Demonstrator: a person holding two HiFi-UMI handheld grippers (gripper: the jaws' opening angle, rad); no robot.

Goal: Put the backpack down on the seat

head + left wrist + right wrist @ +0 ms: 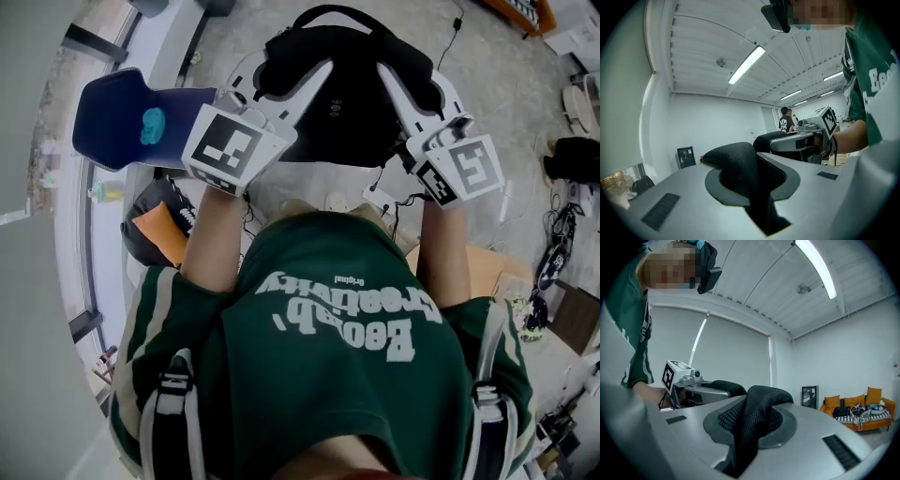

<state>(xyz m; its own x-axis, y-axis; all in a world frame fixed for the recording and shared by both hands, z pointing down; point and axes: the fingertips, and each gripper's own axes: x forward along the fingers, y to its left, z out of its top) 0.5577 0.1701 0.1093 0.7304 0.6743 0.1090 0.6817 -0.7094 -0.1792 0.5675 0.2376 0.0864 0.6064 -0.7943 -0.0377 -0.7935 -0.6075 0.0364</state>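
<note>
The left gripper [314, 80] and right gripper [392, 80] each clench 1 mesh strap [740, 164], holding the backpack [352, 117] up ahead of the person. The seat [117, 117] sits off left. If a strap slipped free, the bag could tip and miss it.

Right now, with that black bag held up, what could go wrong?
1. The black fabric backpack hangs only from its mesh straps, pinched by the left gripper and right gripper; one could slip.
2. The dark blue padded seat sits off to the left, with a small teal object on it that the bag might land on.
</note>
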